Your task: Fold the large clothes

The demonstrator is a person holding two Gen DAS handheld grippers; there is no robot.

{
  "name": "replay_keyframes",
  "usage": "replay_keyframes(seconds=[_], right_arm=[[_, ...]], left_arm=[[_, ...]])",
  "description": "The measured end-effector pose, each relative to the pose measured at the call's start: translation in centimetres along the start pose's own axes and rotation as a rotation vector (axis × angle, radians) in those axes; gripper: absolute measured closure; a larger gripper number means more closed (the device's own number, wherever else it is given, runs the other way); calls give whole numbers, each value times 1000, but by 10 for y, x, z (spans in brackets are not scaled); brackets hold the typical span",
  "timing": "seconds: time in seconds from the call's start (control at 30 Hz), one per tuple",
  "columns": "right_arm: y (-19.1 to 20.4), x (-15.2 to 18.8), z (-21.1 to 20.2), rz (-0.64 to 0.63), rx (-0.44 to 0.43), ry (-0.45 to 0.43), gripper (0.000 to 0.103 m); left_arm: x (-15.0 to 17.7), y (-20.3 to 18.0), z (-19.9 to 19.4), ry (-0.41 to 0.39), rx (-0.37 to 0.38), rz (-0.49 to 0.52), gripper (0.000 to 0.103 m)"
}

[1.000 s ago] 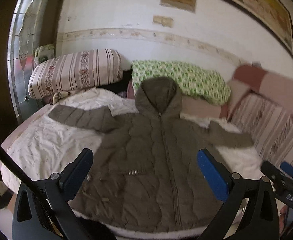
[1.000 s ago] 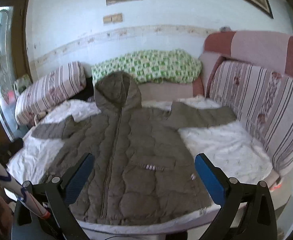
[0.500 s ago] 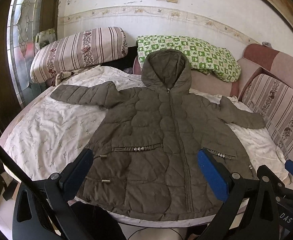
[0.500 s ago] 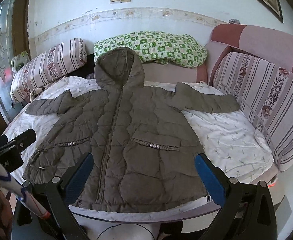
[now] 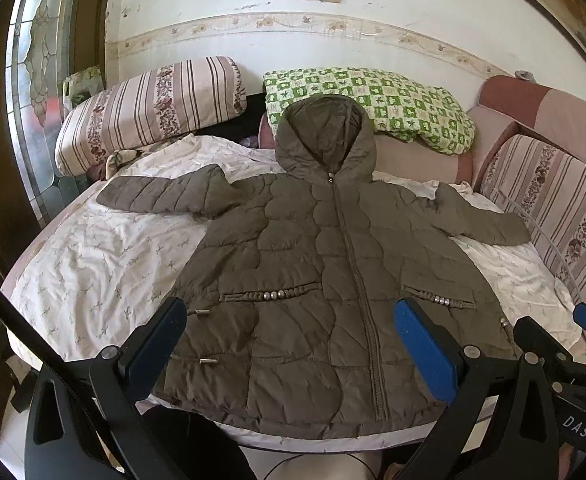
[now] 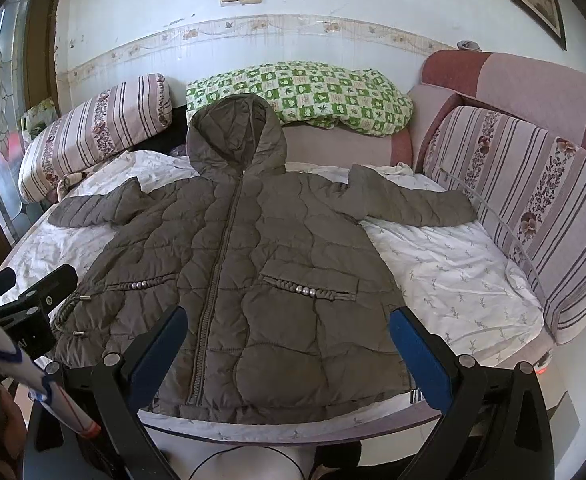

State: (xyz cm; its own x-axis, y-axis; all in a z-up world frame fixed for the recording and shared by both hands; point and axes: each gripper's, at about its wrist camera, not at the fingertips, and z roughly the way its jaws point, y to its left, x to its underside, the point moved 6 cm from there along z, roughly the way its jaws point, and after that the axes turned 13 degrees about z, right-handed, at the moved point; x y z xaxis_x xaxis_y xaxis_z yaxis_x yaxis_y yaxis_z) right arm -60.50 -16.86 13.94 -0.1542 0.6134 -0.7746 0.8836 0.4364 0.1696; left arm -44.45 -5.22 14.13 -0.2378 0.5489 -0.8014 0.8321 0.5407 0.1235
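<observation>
An olive quilted hooded jacket [image 5: 313, 264] [image 6: 245, 264] lies front up and zipped on a bed, sleeves spread to both sides and hood toward the wall. My left gripper [image 5: 289, 344] hangs open above the jacket's near hem, nothing between its blue pads. In the same way my right gripper [image 6: 285, 344] stands open over the hem, holding nothing. Each wrist view catches the other gripper at its edge: the right gripper [image 5: 553, 356] at the right side, the left gripper [image 6: 33, 304] at the left side.
A white flowered sheet [image 5: 93, 264] [image 6: 453, 272] covers the bed. A striped bolster [image 5: 149, 108] and a green checked pillow [image 6: 301, 92] lie by the wall. Striped sofa cushions [image 6: 533, 200] line the right side. A glass door [image 5: 33, 80] stands at left.
Both wrist views have tilted downward and come closer to the bed, so the jacket fills more of each view. Both grippers stay open and the jacket has not moved.
</observation>
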Motion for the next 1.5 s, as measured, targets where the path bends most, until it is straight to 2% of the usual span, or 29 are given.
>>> replay_keyframes(seconds=[0.67, 1.37, 1.5], right_arm=[[-2, 4, -17, -20, 5, -31, 0], [-21, -6, -60, 31, -59, -113, 0], [-29, -9, -64, 48, -65, -122, 0]], left_arm=[[0, -3, -12, -15, -1, 15, 0], [-6, -30, -79, -129, -63, 90, 0], [-15, -36, -91, -157, -70, 107, 0]])
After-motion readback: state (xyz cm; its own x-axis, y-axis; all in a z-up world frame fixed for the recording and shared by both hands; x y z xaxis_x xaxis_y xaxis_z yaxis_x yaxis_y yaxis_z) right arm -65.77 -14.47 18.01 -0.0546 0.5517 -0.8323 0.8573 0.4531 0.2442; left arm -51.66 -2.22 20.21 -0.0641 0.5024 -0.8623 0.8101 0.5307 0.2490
